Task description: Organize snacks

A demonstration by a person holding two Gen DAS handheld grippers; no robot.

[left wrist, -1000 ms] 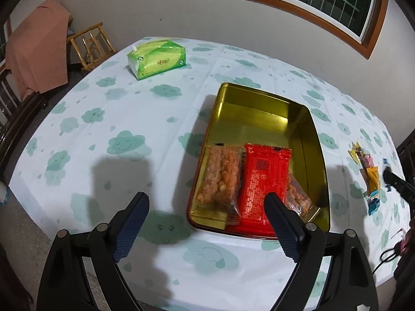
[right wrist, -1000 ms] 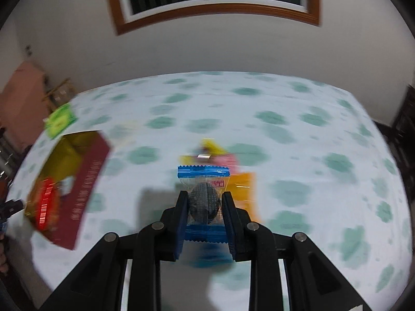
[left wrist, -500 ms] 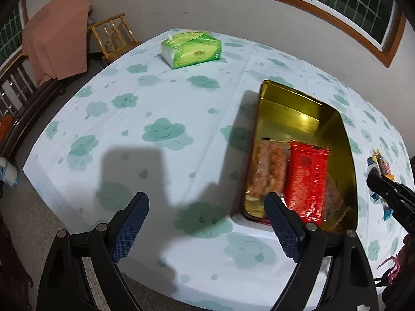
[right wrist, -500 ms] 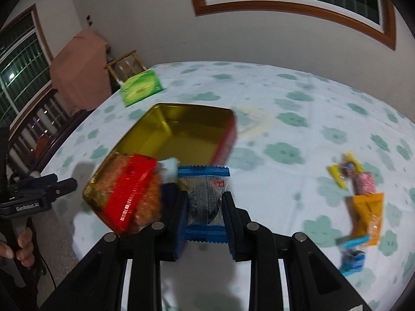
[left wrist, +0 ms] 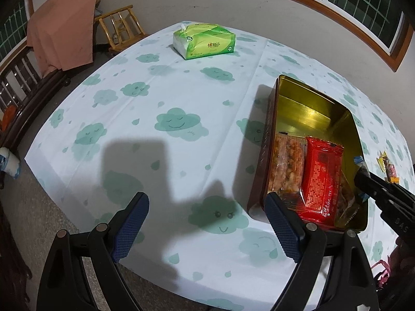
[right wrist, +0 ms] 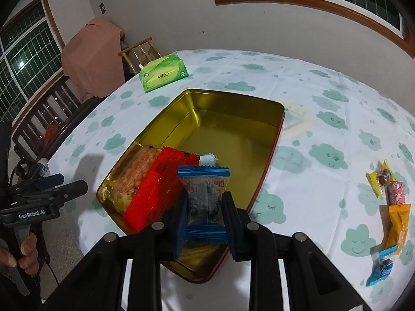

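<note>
Now the right gripper (right wrist: 203,216), jaws pinching a blue-edged clear snack packet (right wrist: 203,194), has swung from the loose sweets to above the gold rectangular tin (right wrist: 267,160). Release seems next. The left gripper (left wrist: 205,224) hovers with jaws spread.

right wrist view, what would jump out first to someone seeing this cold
The right gripper, shut on a blue-edged snack packet, hangs over the near end of an open gold tin. A bright red packet lies in the tin's near-left end beside clear-wrapped snacks. Loose candies sit on the cloud-print tablecloth at right.

Both wrist views look down, sharing gold tin (left wrist: 315,114) (right wrist: 233,119).
</note>
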